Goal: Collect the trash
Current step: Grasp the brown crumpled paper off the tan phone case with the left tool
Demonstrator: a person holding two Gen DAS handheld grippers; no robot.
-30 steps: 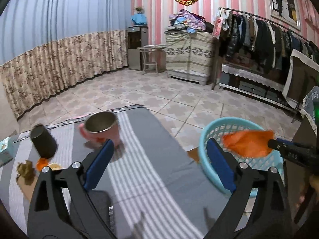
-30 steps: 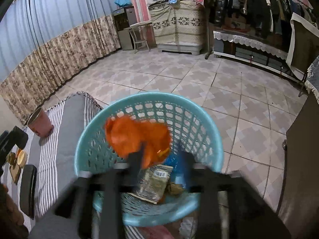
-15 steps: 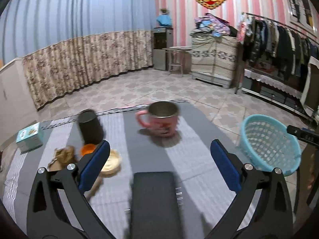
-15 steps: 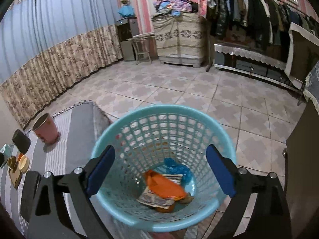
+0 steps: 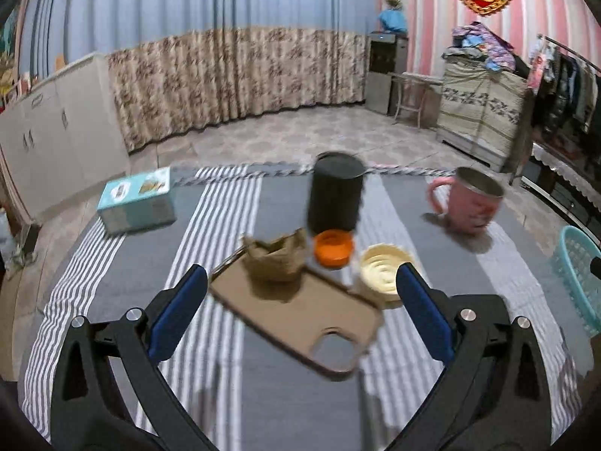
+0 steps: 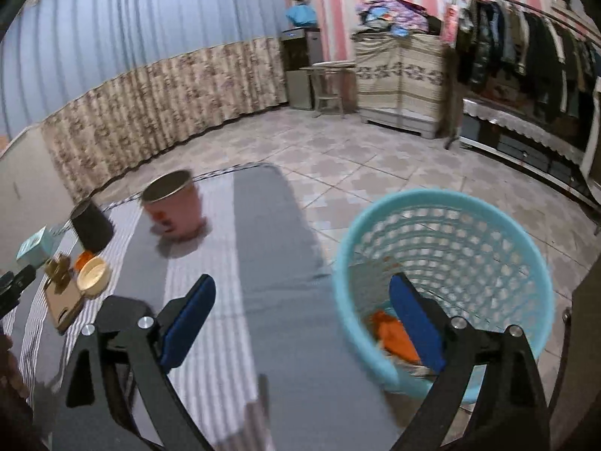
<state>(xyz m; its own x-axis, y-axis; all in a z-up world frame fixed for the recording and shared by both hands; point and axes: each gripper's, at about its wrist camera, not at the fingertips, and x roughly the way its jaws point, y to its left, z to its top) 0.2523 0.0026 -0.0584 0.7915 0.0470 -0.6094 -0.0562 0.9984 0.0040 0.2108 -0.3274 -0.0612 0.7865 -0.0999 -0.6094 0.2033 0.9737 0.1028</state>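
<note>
My left gripper (image 5: pixel 300 304) is open and empty above the striped tablecloth, pointing at a crumpled brown paper (image 5: pixel 276 259), an orange cap (image 5: pixel 333 248) and a cream lid (image 5: pixel 383 272). The paper lies on the far end of a brown phone case (image 5: pixel 300 315). My right gripper (image 6: pixel 300 315) is open and empty over the table's right edge. The blue basket (image 6: pixel 450 259) stands on the floor beside the table and holds an orange bag (image 6: pixel 394 334). The basket's rim also shows in the left wrist view (image 5: pixel 574 274).
A black cup (image 5: pixel 336 195), a pink mug (image 5: pixel 469 203) and a teal box (image 5: pixel 137 201) stand on the table (image 5: pixel 225 394). In the right wrist view the mug (image 6: pixel 174 206) and black cup (image 6: pixel 92 223) sit far left. Tiled floor, cabinet and clothes rack lie beyond.
My right gripper opened and dropped the orange bag into the basket, then swung left toward the table. My left gripper turned left from the basket to the small trash items.
</note>
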